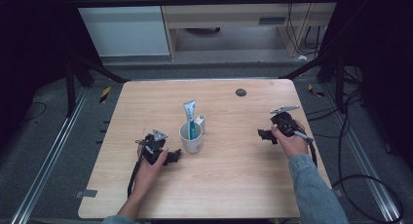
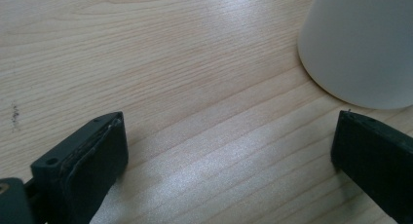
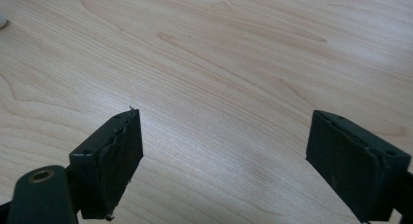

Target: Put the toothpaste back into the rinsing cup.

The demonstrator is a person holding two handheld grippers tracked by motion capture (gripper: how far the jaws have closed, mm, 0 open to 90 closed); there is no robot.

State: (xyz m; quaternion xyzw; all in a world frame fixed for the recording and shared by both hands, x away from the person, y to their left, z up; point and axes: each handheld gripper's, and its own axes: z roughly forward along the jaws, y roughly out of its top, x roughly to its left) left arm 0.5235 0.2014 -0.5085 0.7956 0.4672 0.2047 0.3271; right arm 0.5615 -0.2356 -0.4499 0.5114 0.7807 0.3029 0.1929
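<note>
mug (image 1: 191, 139): white | tube (image 1: 191, 118) in it: white, teal print, lettering too small to read | table (image 1: 234, 180): pale wood grain | jaws: black

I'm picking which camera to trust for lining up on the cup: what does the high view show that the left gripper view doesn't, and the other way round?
High view alone: the toothpaste tube standing in the white cup, a small white object behind the cup, both hands, the right tool off to the right, and the table edges. Left gripper view alone: the left tool close up, jaws wide apart, nothing between them, wood grain. Shared: the cup's white wall, the left tool beside it, and the wooden tabletop.
</note>
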